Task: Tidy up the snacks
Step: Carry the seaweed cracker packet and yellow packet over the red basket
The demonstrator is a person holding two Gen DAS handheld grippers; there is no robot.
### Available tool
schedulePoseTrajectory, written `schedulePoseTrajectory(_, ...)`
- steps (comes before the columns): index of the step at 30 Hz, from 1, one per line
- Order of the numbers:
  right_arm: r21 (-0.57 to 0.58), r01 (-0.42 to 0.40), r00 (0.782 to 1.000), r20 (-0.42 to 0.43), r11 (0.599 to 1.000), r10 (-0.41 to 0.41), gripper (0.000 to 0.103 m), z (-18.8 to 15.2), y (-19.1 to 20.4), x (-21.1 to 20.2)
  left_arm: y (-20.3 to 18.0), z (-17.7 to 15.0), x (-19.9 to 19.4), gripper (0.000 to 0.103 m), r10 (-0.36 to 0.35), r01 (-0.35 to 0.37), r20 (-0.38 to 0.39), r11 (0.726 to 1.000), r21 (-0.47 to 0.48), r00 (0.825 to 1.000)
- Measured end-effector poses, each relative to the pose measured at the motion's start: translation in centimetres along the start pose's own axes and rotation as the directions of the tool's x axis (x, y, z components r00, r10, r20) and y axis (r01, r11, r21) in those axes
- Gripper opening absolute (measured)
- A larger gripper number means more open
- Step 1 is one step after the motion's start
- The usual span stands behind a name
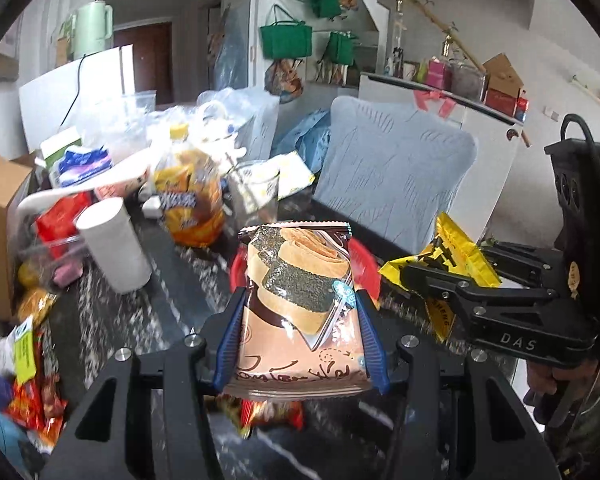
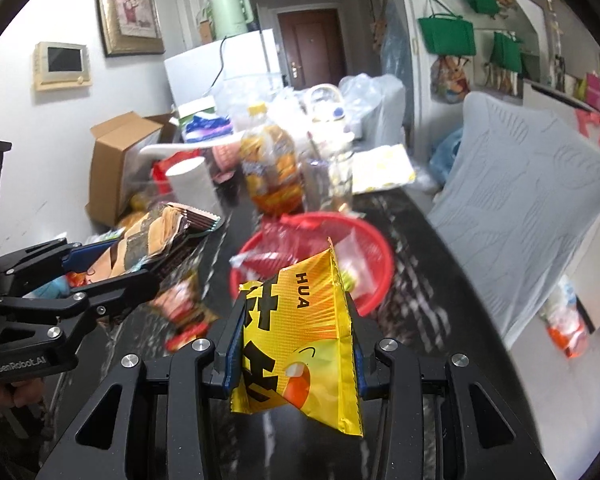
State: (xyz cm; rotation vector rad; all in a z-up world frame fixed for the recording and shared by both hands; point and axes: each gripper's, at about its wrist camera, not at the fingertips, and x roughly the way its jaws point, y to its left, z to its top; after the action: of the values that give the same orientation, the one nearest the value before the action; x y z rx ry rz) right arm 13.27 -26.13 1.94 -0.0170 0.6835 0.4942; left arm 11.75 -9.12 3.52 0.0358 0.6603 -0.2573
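Left tongs (image 1: 300,320) are clamped on a brown packet (image 1: 300,300), held upright at lower centre of the left view. Right tongs (image 2: 292,344) are clamped on a yellow packet (image 2: 300,340) at lower centre of the right view. A red basket (image 2: 374,236) is seen beyond both, mid-frame. Risk is judged: either glossy packet could slip if gripped only by its edges, or be crushed. The dark marbled table (image 1: 172,300) is crowded with a bottle (image 1: 190,196), a paper roll (image 1: 114,244) and loose snacks (image 1: 40,396). A chair (image 1: 392,172) is noted at right.
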Motion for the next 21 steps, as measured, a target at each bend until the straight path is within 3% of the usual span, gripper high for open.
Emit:
schedulePoseTrajectory(6, 0.019, 0.042, 0.999, 0.031, 0.999, -0.043, 0.040, 2.1, -1.9, 0.6, -0.3, 1.4, 2.6, 0.051, -0.036, 0.036, 0.002, 0.999, 0.012, 0.999)
schedulePoseTrajectory(9, 0.027, 0.066, 0.997, 0.029, 0.997, -0.067, 0.040, 2.6, -2.8, 1.3, -0.4, 1.5, 4.5, 0.051, -0.087, 0.087, -0.008, 0.996, 0.024, 0.996)
schedulePoseTrajectory(13, 0.046, 0.113, 0.993, 0.009, 0.993, -0.114, 0.040, 2.8, -4.5, 2.9, -0.9, 0.4, 7.2, 0.051, -0.134, 0.138, -0.064, 0.989, 0.053, 0.989)
schedulePoseTrajectory(18, 0.074, 0.117, 0.993, -0.031, 0.990, -0.115, 0.040, 2.5, -5.9, 4.7, -1.2, -0.7, 10.7, 0.051, -0.136, 0.151, -0.162, 0.985, 0.084, 0.977)
schedulePoseTrajectory(21, 0.088, 0.116, 0.993, -0.050, 0.989, -0.111, 0.040, 2.2, -6.5, 5.7, -0.6, -1.5, 13.2, 0.051, -0.122, 0.138, -0.240, 0.989, 0.052, 0.963)
